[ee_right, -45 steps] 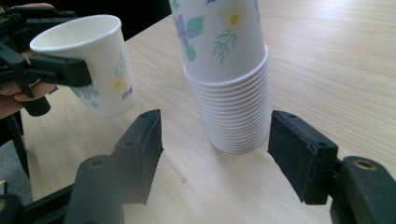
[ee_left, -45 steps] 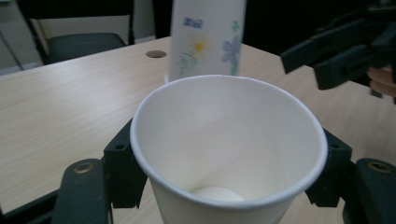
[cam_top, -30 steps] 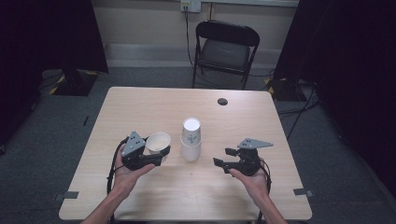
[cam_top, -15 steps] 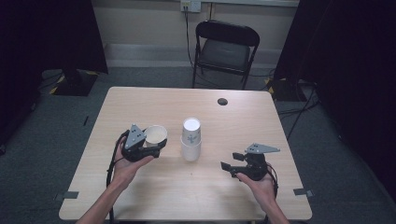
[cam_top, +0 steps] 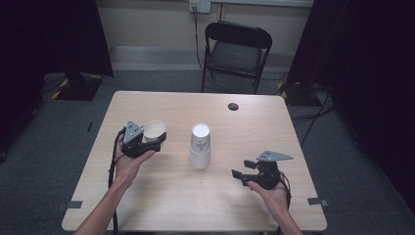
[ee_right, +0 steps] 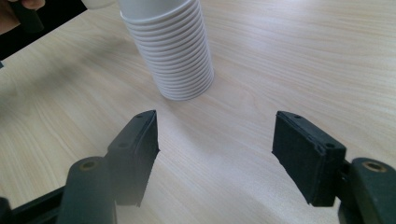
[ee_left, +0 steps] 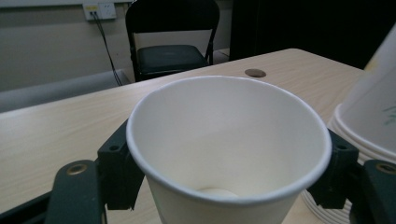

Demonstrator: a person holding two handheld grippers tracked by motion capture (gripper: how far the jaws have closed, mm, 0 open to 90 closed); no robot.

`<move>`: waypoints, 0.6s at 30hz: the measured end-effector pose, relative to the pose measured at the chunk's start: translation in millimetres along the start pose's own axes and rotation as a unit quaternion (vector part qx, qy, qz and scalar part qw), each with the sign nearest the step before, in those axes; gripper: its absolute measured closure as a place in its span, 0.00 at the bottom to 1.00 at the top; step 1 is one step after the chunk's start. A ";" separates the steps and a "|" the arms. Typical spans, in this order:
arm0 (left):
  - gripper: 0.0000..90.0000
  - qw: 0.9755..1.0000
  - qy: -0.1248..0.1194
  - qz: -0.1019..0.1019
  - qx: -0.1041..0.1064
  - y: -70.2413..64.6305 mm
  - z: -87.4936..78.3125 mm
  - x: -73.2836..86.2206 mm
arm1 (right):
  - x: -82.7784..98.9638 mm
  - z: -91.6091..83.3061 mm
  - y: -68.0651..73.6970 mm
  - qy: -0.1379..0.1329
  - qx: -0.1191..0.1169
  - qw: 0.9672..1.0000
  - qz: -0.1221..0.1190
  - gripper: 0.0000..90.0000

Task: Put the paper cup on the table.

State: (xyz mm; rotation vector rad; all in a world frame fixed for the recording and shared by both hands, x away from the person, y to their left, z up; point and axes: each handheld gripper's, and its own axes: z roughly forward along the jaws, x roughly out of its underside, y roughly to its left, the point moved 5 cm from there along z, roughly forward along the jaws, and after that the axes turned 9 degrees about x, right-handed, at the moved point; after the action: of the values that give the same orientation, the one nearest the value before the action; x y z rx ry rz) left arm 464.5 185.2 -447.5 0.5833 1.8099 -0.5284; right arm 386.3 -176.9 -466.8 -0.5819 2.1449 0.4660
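Observation:
A white paper cup (cam_top: pixel 154 129) stands mouth up between the jaws of my left gripper (cam_top: pixel 155 138), left of the table's middle. From the left gripper view the cup (ee_left: pixel 224 140) sits between both black pads (ee_left: pixel 119 172), which touch its sides below the rim. These jaws have just been opening a little, with the cup still between them. An upside-down stack of white paper cups (cam_top: pixel 200 147) stands at the table's middle, close to the held cup (ee_left: pixel 373 116). My right gripper (cam_top: pixel 243 169) hovers open and holds nothing to the right of the stack (ee_right: pixel 168 51), jaws (ee_right: pixel 215 135) pointing toward it.
The light wooden table (cam_top: pixel 274 122) has a small dark round hole (cam_top: pixel 233 106) near its far edge. A black folding chair (cam_top: pixel 235 54) stands behind the table. Dark curtains hang at both sides, and cables run along the floor.
My left hand has carried the cup to the left and a little farther away from the stack. The right hand has stayed about where it was.

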 end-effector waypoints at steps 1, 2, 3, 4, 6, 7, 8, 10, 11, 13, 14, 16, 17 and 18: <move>0.30 1.000 0.000 -0.001 0.000 1.5 1.2 1.2 | 0.4 0.4 -0.2 0.002 -0.002 1.000 0.001 0.35; 0.30 1.000 -0.002 -0.008 0.002 3.3 2.5 2.2 | 0.7 0.5 -0.2 0.003 -0.002 1.000 0.000 0.35; 0.30 1.000 -0.003 -0.012 0.001 5.5 3.4 2.6 | 0.9 0.7 0.0 0.005 -0.002 1.000 0.000 0.35; 0.29 1.000 -0.004 -0.014 -0.005 6.9 4.4 3.2 | 0.9 0.8 0.4 0.005 -0.003 1.000 0.000 0.35; 0.29 1.000 -0.001 -0.018 -0.004 9.2 5.6 4.7 | 0.8 0.8 1.4 0.005 -0.003 1.000 -0.001 0.35; 0.29 1.000 -0.001 -0.022 -0.003 11.1 6.7 6.1 | 0.8 0.4 1.9 0.004 -0.004 1.000 -0.002 0.35; 0.29 1.000 0.002 -0.025 -0.006 12.7 7.6 7.5 | 0.8 0.0 2.5 0.003 -0.005 1.000 -0.001 0.35; 0.29 1.000 0.017 -0.024 -0.003 15.8 10.7 12.8 | 0.9 -0.4 2.1 0.003 -0.005 1.000 -0.001 0.35; 0.29 0.999 0.029 -0.016 -0.010 16.5 11.9 15.2 | 1.1 -0.3 1.6 0.002 -0.005 1.000 -0.002 0.35; 0.28 0.999 0.040 -0.006 -0.008 17.6 13.3 18.6 | 2.1 0.6 1.4 0.007 -0.003 1.000 -0.001 0.35; 0.28 0.999 0.039 -0.013 -0.010 18.8 14.2 19.8 | 2.8 1.5 1.2 0.010 -0.002 1.000 0.000 0.35; 0.28 0.999 0.043 -0.013 -0.014 21.4 14.9 22.3 | 3.9 3.1 1.3 0.014 -0.002 1.000 0.000 0.35; 0.28 0.999 0.043 -0.014 -0.016 21.1 15.7 22.9 | 4.5 3.3 1.3 0.017 -0.002 1.000 0.001 0.35; 0.28 0.999 0.051 -0.005 -0.016 20.5 16.1 23.8 | 4.7 3.6 1.1 0.017 -0.002 1.000 0.001 0.36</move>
State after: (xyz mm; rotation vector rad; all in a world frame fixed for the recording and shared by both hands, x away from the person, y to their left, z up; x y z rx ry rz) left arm 482.6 194.4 -476.3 0.5871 1.9148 -0.4831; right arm 385.4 -175.3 -472.5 -0.5946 2.1781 0.4634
